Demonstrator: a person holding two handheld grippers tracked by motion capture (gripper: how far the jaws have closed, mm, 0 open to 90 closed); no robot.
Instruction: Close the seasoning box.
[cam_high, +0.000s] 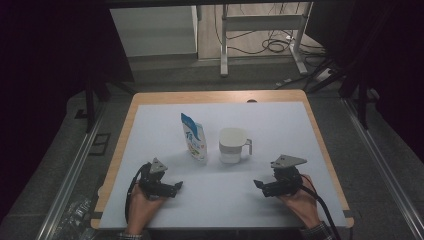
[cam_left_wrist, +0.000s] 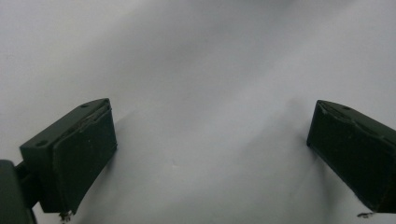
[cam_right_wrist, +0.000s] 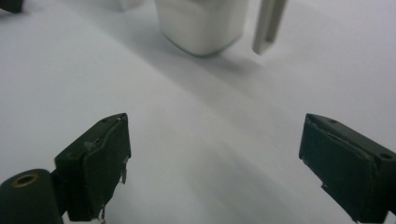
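L tool (cam_high: 178, 186) spread, empty, R tool (cam_high: 257, 184) spread, empty, near white mug (cam_high: 233, 145), pouch (cam_high: 195, 136) beside

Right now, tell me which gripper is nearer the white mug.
Right. The right gripper sits in front of the white mug, slightly to its handle side, jaws open. The left gripper lies farther off, beyond the pouch side.

Left gripper (cam_high: 176, 187) low at the near-left, jaws spread wide, nothing between them, pointing right. Right gripper (cam_high: 258, 184) low at the near-right, jaws wide apart and empty, pointing left. Both hands grip from behind.
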